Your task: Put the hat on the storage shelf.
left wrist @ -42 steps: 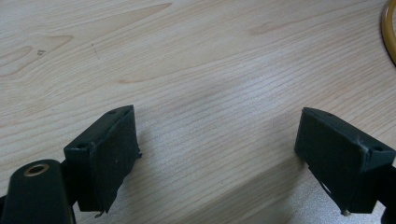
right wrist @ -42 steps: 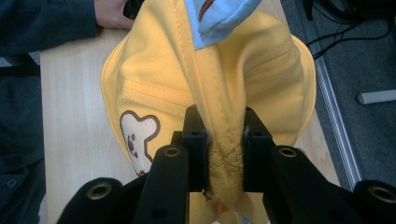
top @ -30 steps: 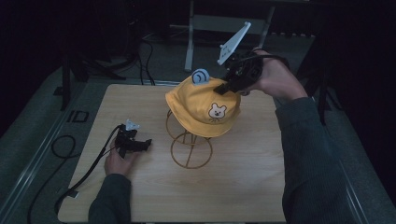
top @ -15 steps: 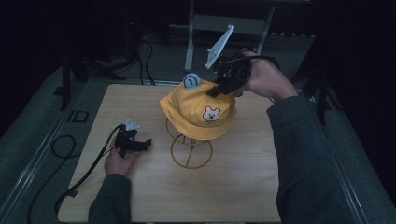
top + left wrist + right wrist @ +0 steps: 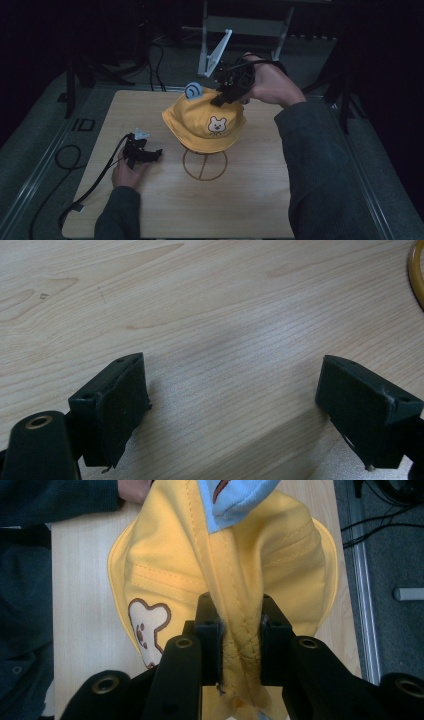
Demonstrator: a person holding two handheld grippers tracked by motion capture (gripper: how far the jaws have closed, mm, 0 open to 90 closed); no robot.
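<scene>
- Yellow cloth hat (image 5: 205, 122) with a small bear patch (image 5: 216, 124) on its front sits on a wire stand (image 5: 204, 164) near the middle of the desk (image 5: 240, 210), with a blue ear-like tab (image 5: 193, 90) standing up at its back.
- My right gripper (image 5: 239, 625) has its jaws closed on a bunched fold of the hat's crown; in the right gripper view the cloth is pinched tight between the two black pads, seam and all.
- In the high view that same gripper (image 5: 225, 95) comes at the hat from the far side, held in my right hand (image 5: 267, 85).
- To do this well, I judge I should lift straight up so the hat clears the top of the stand without dragging the wire ring over, and keep the pinch firm, since a loose fold could slip out.
- My left gripper (image 5: 142, 152) rests on the desk well to the left of the stand; its jaws stand wide apart with nothing but bare wood between them.
- That free side could steady the stand's base if it starts to tip.
</scene>
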